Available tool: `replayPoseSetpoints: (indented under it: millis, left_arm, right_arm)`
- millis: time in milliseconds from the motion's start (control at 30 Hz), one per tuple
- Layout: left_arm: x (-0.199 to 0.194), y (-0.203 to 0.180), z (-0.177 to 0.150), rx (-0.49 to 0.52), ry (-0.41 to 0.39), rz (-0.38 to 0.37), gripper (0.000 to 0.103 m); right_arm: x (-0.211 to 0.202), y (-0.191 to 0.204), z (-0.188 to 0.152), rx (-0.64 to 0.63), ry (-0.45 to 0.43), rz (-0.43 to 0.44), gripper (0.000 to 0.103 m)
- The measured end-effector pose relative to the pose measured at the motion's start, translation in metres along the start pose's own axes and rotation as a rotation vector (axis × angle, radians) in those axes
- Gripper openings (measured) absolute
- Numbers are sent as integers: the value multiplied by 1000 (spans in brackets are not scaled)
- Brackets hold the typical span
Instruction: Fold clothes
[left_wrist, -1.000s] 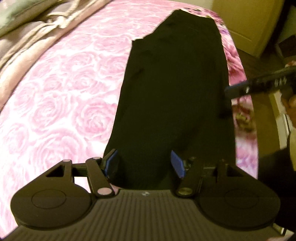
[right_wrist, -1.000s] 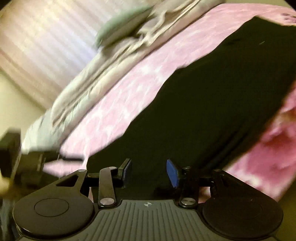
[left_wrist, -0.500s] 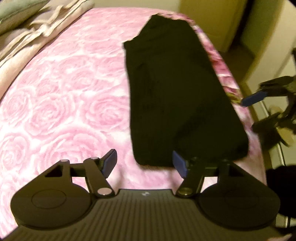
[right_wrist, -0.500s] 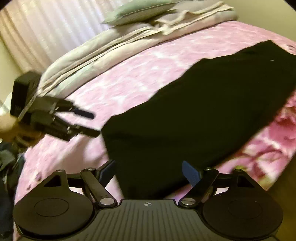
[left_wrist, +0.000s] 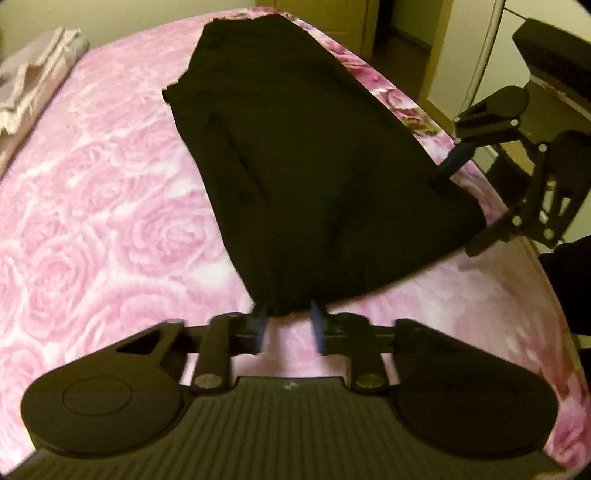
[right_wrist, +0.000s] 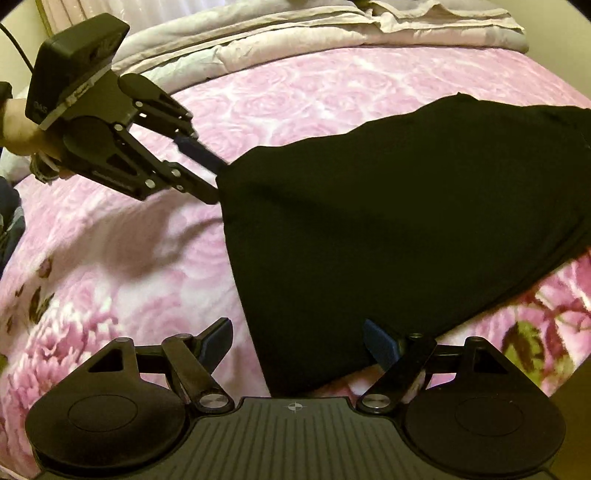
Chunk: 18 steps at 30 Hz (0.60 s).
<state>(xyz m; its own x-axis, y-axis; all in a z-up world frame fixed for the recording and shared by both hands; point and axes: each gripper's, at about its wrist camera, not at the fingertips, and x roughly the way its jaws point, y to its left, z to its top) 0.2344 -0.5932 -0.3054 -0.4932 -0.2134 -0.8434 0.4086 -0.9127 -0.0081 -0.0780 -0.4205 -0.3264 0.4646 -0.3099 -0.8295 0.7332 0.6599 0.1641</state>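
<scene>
A long black garment (left_wrist: 314, 155) lies flat along the right side of a pink rose-print bedspread (left_wrist: 92, 206); it also shows in the right wrist view (right_wrist: 406, 206). My left gripper (left_wrist: 288, 326) is at the garment's near left corner, its blue-padded jaws partly closed around the corner with a gap left between them. It appears from the side in the right wrist view (right_wrist: 216, 177). My right gripper (right_wrist: 299, 345) is wide open around the garment's near right corner. It shows at the right in the left wrist view (left_wrist: 461, 206).
Folded grey and beige bedding (right_wrist: 295, 33) lies at the far side of the bed. The bed's edge (left_wrist: 491, 184) runs just right of the garment, with a doorway (left_wrist: 406, 33) and floor beyond.
Both grippers have come down onto the garment's near end, one at each corner. The left jaws have narrowed on the corner. The right jaws have opened wider.
</scene>
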Motion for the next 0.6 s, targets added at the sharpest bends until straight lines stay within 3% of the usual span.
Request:
replayPoseSetpoints:
  millis: [300, 400, 600]
  left_arm:
    - [6, 22, 5, -78, -18, -101, 11]
    - [6, 30, 4, -119, -17, -135, 0]
    - [6, 49, -8, -210, -20, -20, 0]
  right_arm:
    - [-2, 2, -1, 14, 11, -25, 82]
    - [-2, 4, -2, -6, 18, -29, 82]
    - [1, 4, -3, -29, 24, -32, 82]
